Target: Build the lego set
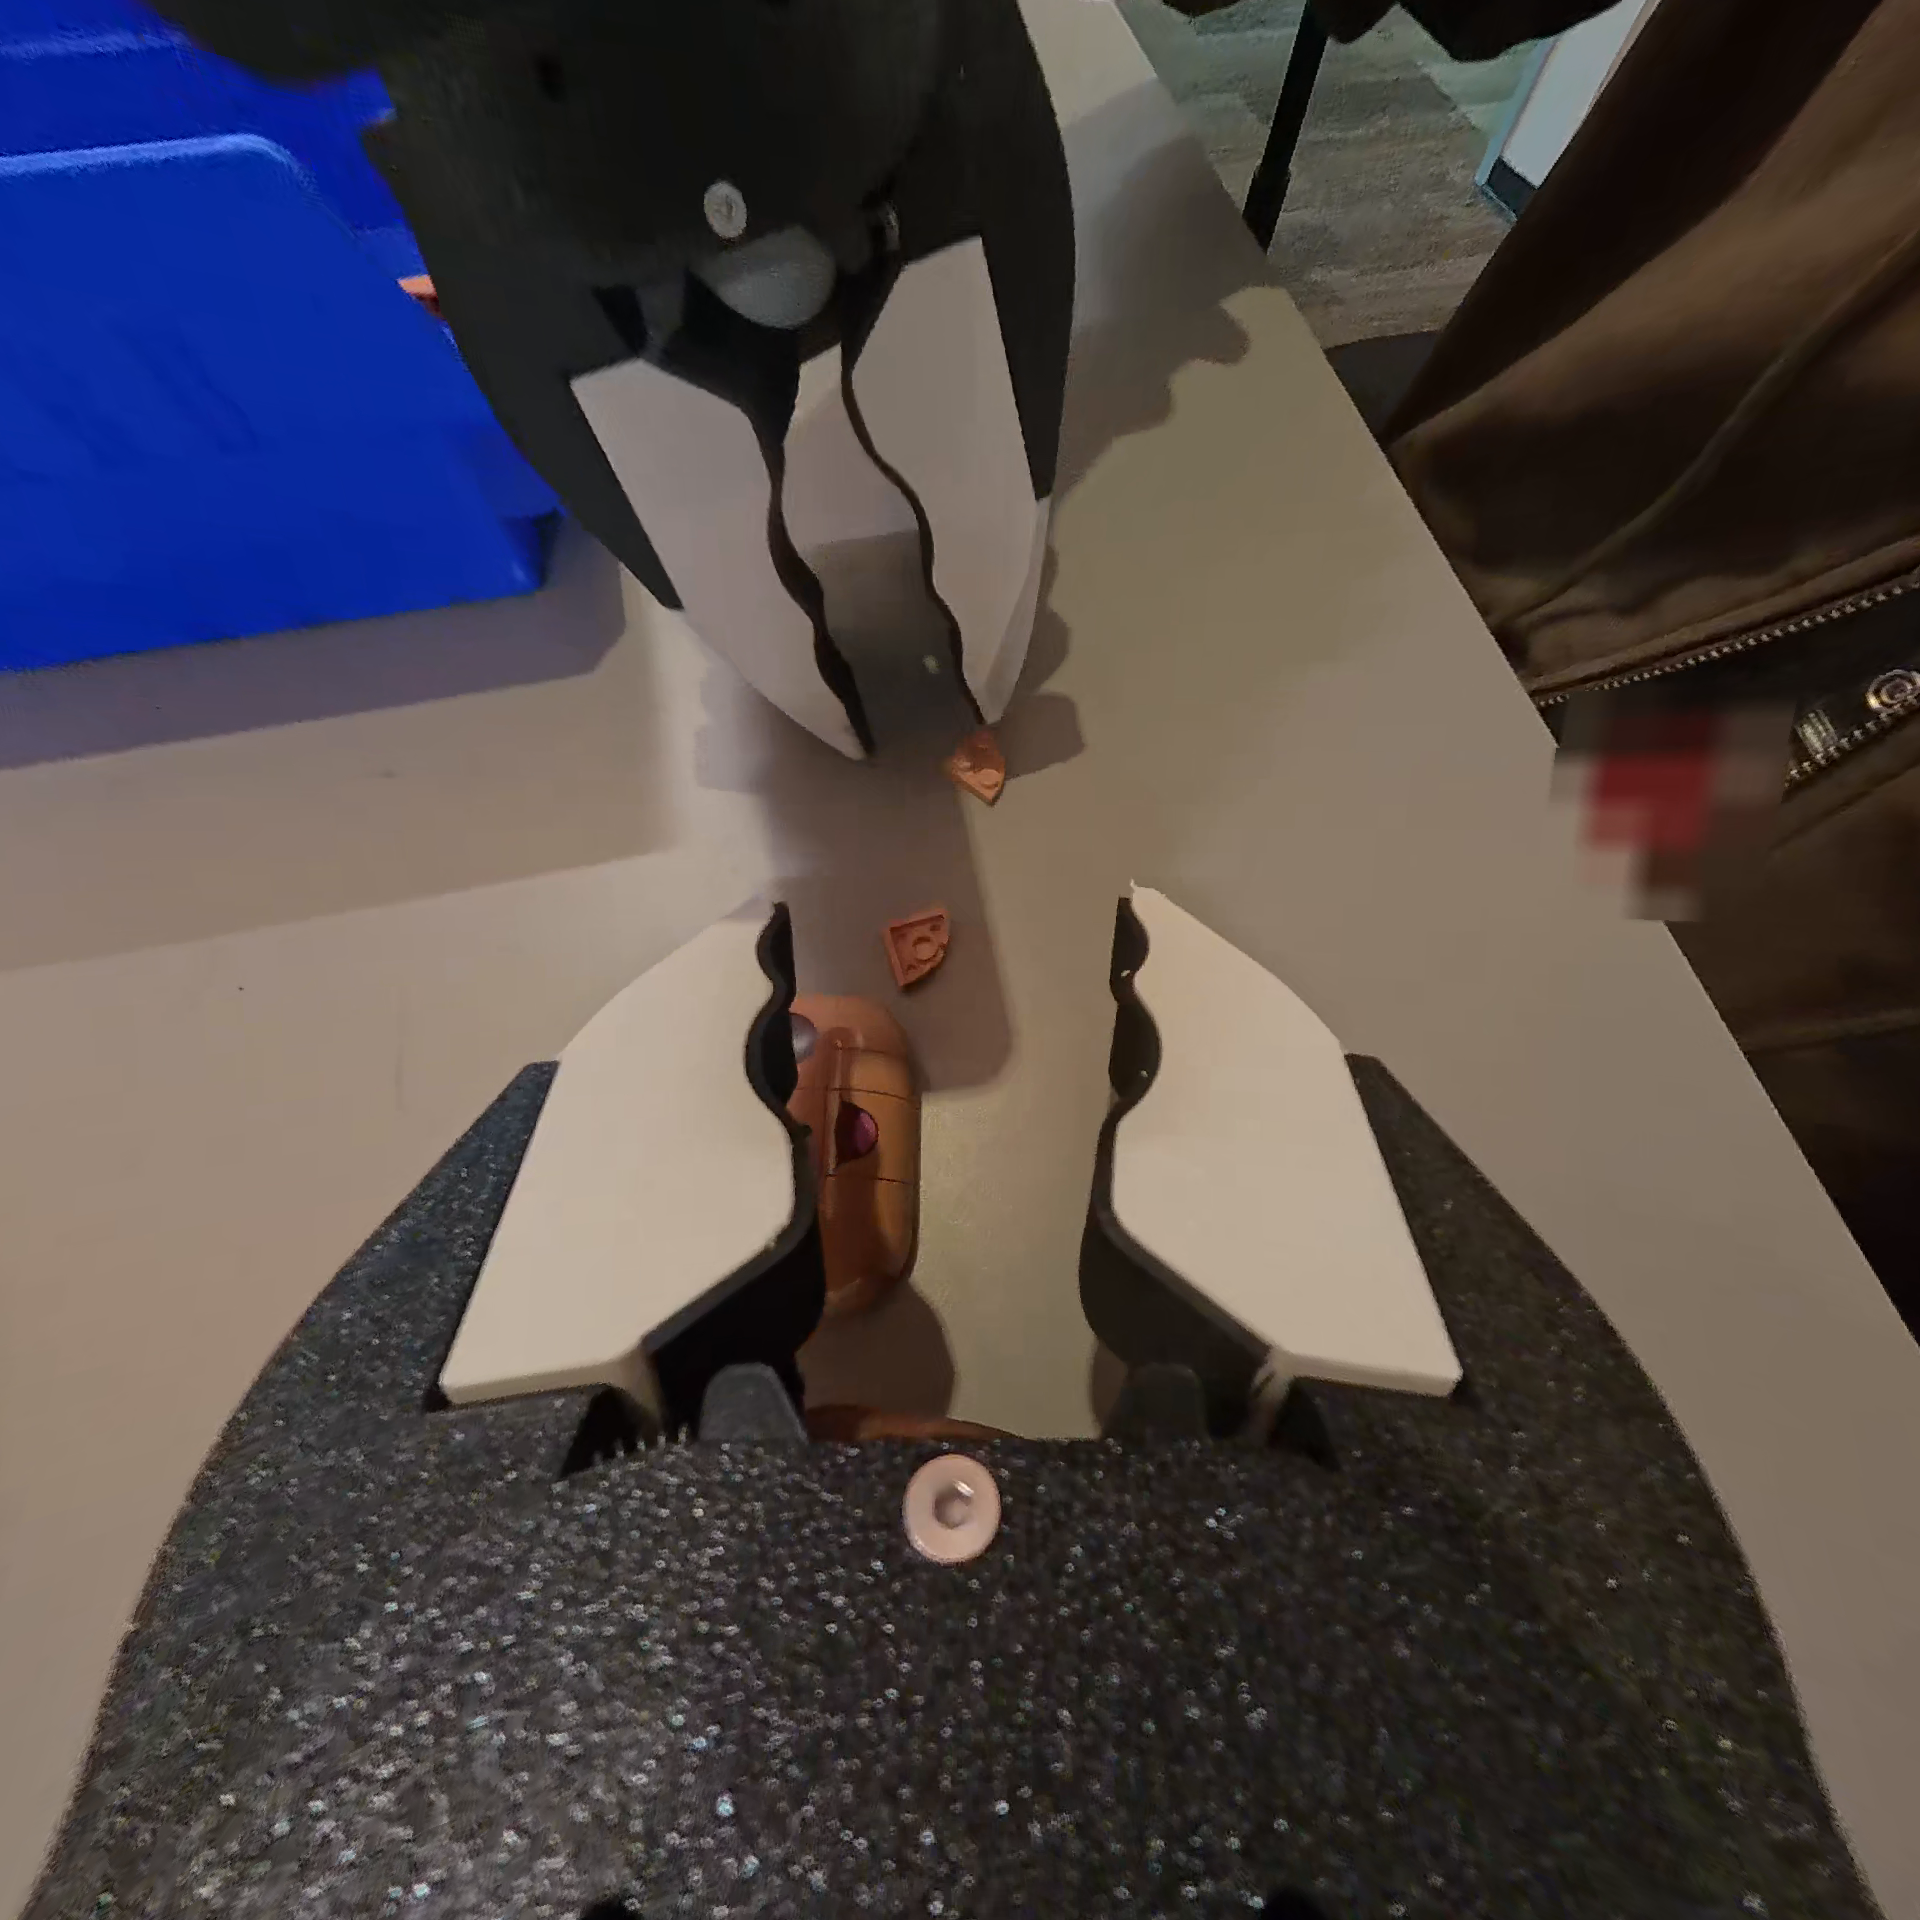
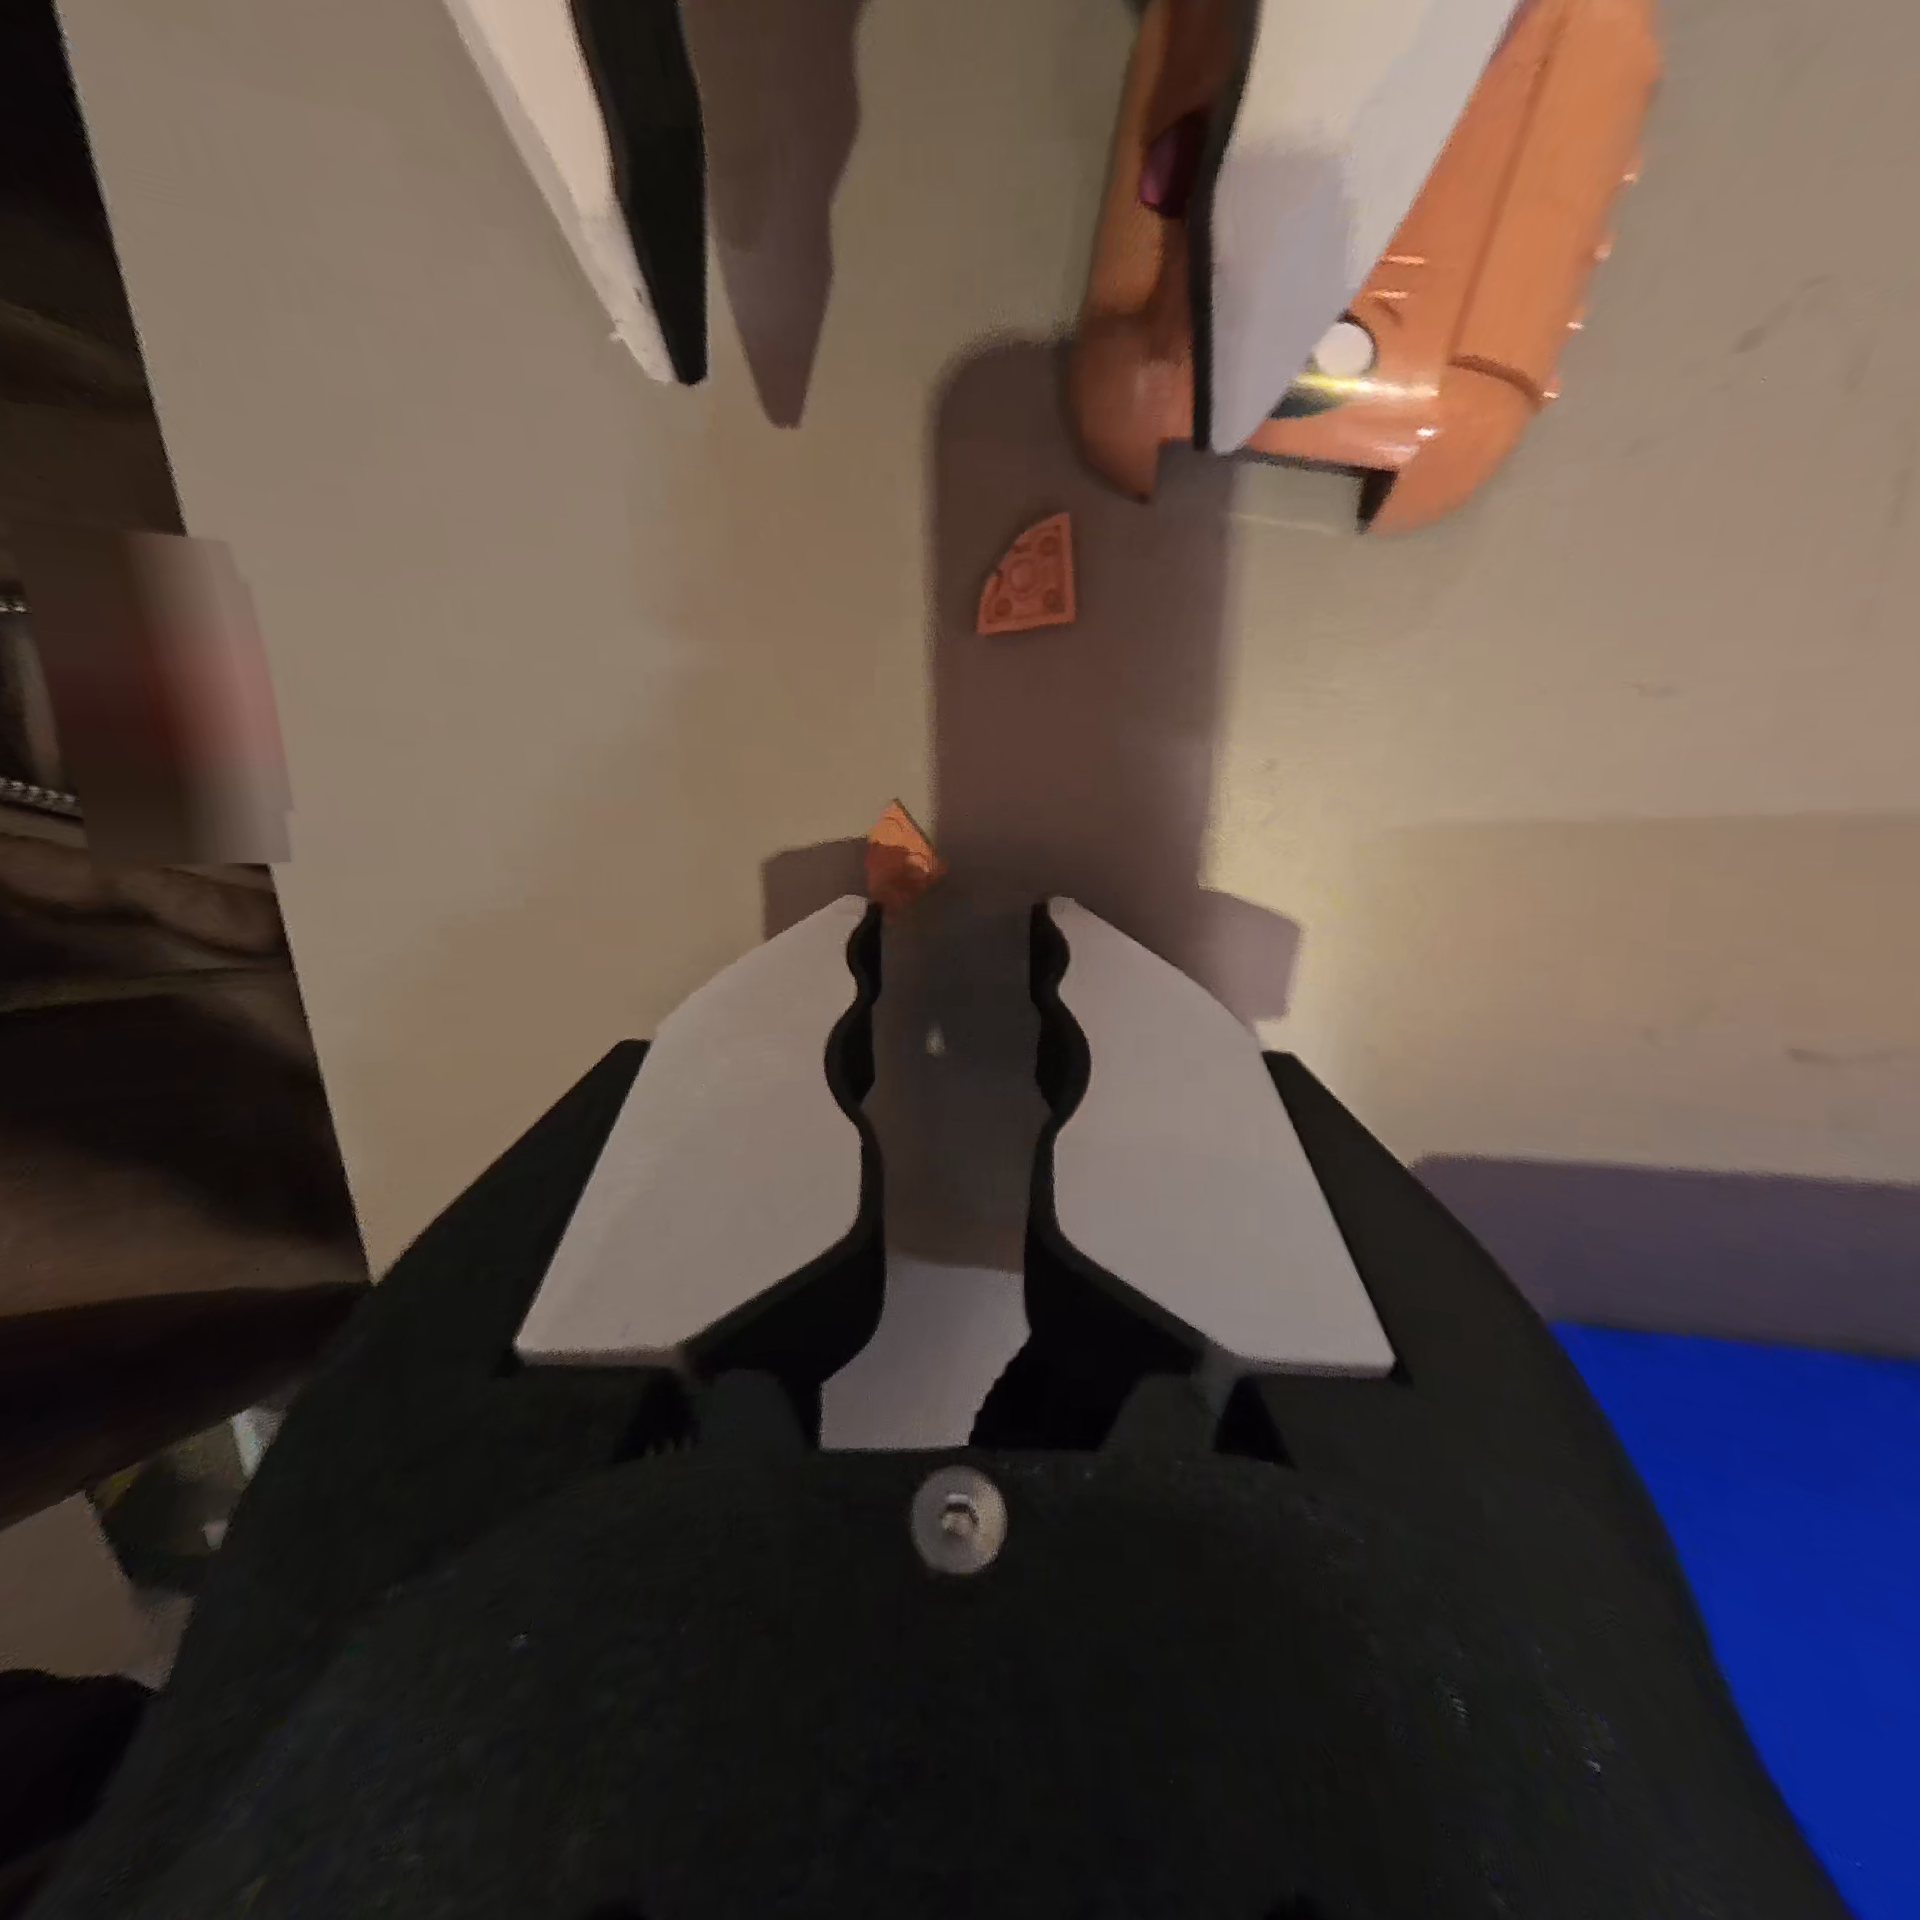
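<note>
An orange rounded lego build [image 1: 868,1143] lies on the pale table [image 1: 312,1039]. My left gripper [image 1: 951,904] is open, and its left finger rests against or over the build without gripping it. In the right wrist view the build [image 2: 1475,291] is at the top right under a finger of the left gripper [image 2: 951,410]. A small orange quarter-round plate [image 1: 917,945] [image 2: 1029,590] lies flat between the two grippers. A second small orange piece [image 1: 977,764] [image 2: 902,852] sits tilted at one fingertip of my right gripper [image 1: 925,732] [image 2: 956,904], outside its jaws, which stand narrowly open.
A blue bin [image 1: 208,364] [image 2: 1714,1507] stands on the table behind the right gripper. A person in a brown jacket [image 1: 1662,416] [image 2: 156,1039] stands at the table's edge [image 1: 1455,644], close to the grippers. The left gripper's tips are roughly 7 cm from the right gripper's. My left gripper's tips are some 4 cm from the small orange quarter-round plate [image 2: 1029,590]. It turns up in the left wrist view [image 1: 910,937] as well.
</note>
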Tool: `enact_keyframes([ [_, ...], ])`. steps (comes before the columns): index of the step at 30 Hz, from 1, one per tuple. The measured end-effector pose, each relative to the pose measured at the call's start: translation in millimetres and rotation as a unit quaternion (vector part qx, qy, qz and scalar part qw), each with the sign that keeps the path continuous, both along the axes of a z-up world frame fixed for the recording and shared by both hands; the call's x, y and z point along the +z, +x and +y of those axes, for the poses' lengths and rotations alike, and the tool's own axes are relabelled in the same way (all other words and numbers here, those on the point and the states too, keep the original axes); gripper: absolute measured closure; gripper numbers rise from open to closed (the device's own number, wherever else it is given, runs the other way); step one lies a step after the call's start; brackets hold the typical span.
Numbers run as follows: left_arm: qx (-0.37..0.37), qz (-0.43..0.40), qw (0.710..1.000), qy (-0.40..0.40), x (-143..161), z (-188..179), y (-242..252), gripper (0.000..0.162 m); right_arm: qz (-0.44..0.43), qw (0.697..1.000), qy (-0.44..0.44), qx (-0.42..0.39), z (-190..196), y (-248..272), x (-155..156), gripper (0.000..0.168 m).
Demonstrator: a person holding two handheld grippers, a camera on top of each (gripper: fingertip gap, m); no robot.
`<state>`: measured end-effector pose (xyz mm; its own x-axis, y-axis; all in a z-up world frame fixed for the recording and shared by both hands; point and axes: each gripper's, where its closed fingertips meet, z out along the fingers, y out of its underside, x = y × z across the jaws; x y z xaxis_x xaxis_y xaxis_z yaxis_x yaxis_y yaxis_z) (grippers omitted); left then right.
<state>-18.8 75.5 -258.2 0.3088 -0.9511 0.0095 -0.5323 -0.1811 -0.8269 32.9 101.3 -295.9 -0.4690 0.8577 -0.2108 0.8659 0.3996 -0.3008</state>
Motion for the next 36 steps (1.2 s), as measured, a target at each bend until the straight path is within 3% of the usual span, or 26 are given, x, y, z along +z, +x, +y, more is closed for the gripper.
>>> enact_keyframes([
  [6,0.027,0.016,0.999,0.003,-2,8,-15,0.101,0.075,0.995,0.000,-0.058,0,5,17,0.136],
  [17,0.077,0.127,0.989,0.005,-33,28,-39,0.087,0.140,0.981,-0.025,-0.132,-18,13,2,0.136],
  [27,0.069,0.146,0.987,0.001,-40,26,-46,0.094,0.152,0.977,0.041,-0.142,7,-2,-4,0.139],
  [36,0.032,0.136,0.990,0.012,-39,14,-47,0.094,0.205,0.953,0.107,-0.193,37,-10,0,0.139],
])
